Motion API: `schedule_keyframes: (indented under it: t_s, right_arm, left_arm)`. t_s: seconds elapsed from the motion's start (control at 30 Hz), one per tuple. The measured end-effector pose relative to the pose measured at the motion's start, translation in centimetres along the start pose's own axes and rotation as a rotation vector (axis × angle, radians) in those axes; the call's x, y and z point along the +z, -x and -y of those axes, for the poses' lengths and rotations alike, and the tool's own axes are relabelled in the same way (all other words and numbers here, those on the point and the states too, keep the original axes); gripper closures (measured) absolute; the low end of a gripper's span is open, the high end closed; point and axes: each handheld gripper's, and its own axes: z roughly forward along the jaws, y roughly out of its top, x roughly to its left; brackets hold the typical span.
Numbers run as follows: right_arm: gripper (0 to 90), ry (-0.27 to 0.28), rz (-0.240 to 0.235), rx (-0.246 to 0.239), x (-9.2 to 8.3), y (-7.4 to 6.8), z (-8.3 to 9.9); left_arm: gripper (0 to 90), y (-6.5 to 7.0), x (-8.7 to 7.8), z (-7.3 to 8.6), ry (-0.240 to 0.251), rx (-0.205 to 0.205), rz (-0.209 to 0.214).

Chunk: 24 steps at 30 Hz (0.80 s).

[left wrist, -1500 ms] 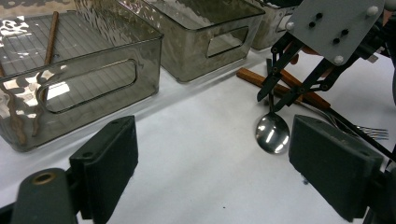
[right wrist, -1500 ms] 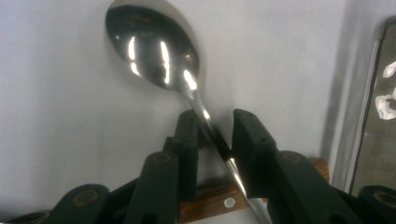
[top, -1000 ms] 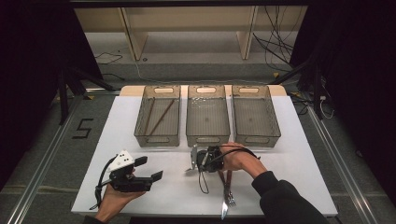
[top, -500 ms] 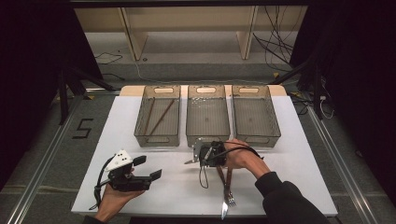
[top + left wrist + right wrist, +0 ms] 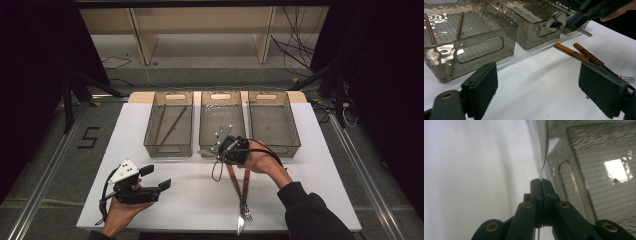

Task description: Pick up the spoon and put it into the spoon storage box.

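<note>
My right gripper is shut on a thin metal spoon and holds it off the table, just in front of the middle clear bin. In the right gripper view the jaws pinch the spoon's handle, which runs up toward the bin wall. From the left gripper view the spoon's bowl hangs by that bin's front. My left gripper rests open and empty at the front left, and its jaws stand wide apart.
A fork and a knife with wooden handles lie on the white table under my right hand. The left bin holds brown chopsticks. The right bin stands beside the middle one.
My right gripper has risen and moved toward the middle bin's front with the spoon in it. The left gripper has stayed where it was.
</note>
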Motion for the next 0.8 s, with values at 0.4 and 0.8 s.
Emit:
schedule_keyframes:
  t_s: [0.4, 0.8]
  right_arm:
    - [90.0, 0.099, 0.018, 0.22, -1.7, 2.3, -0.6]
    - [90.0, 0.196, 0.022, 0.371, -3.0, 4.7, -1.7]
  left_arm:
    - [15.3, -0.1, -0.3, 0.0, 0.026, 0.001, -0.012]
    - [15.4, -0.1, -0.4, -0.1, 0.039, 0.004, -0.022]
